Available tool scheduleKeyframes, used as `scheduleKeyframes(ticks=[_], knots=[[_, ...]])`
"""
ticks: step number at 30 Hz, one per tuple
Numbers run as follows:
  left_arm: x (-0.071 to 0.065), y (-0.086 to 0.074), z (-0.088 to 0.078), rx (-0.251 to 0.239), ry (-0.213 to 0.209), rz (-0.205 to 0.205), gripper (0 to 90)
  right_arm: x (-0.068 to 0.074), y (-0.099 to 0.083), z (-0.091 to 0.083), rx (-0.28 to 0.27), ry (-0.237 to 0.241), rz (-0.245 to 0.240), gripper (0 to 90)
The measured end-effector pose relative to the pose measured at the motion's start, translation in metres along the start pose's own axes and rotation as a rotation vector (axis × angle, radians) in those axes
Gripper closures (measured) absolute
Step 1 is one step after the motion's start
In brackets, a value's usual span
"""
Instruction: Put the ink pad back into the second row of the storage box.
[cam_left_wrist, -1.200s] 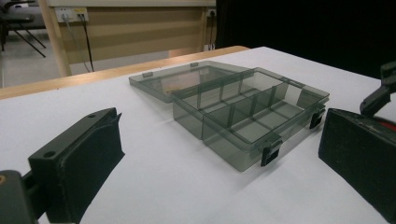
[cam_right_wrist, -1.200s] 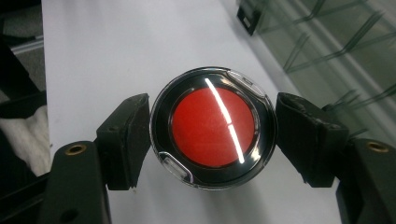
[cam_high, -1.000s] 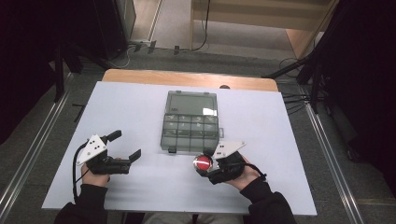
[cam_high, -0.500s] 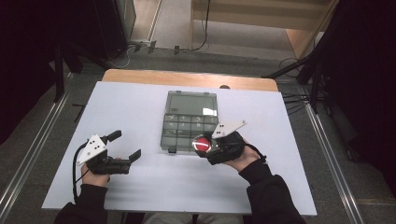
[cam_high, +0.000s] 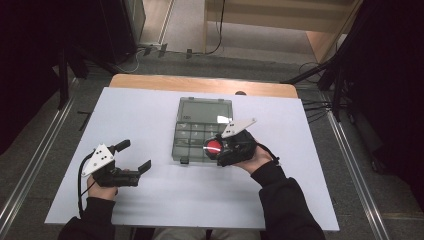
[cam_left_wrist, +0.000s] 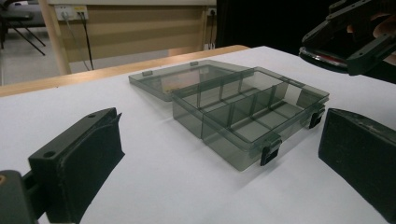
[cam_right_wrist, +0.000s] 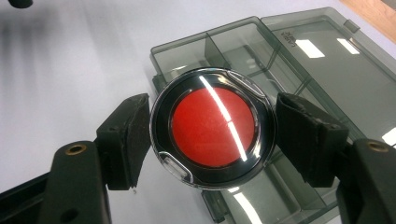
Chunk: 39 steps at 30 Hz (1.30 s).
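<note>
Clamped across its rim, the round red-faced case (cam_right_wrist: 212, 127) in the right hand-held gripper (cam_high: 220, 147) looks light, rigid and glossy (likely slippery), above the compartment box (cam_high: 192, 145).

Overhead light, glare streaks on red disc (cam_right_wrist: 212, 127), dark room edges, soft shadows
</note>
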<state>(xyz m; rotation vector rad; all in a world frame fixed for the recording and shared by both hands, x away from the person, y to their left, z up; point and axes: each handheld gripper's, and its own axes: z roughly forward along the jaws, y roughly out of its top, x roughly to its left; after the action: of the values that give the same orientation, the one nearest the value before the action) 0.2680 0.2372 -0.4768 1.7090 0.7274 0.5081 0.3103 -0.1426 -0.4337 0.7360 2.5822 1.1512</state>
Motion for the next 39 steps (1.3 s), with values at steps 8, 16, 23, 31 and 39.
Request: scheduleKeyframes(ticks=[8,16,23,31,39], knots=[[0.000,0.000,0.000,0.000,0.000,-0.002,0.0,-0.009,0.001,0.011,0.027,-0.003,0.017,30.9],[0.000,0.000,0.000,-0.002,0.000,-0.006,0.0,-0.015,-0.002,0.023,0.059,0.007,0.033,30.9],[0.000,0.000,0.000,-0.002,-0.001,-0.007,0.0,-0.019,-0.003,0.035,0.079,0.007,0.052,30.9],[0.000,0.000,0.000,-0.005,-0.003,-0.009,0.0,-0.026,-0.007,0.042,0.102,-0.006,0.072,30.9],[0.001,0.000,-0.001,-0.006,-0.002,-0.010,0.0,-0.028,-0.010,0.051,0.126,0.014,0.081,30.6]])
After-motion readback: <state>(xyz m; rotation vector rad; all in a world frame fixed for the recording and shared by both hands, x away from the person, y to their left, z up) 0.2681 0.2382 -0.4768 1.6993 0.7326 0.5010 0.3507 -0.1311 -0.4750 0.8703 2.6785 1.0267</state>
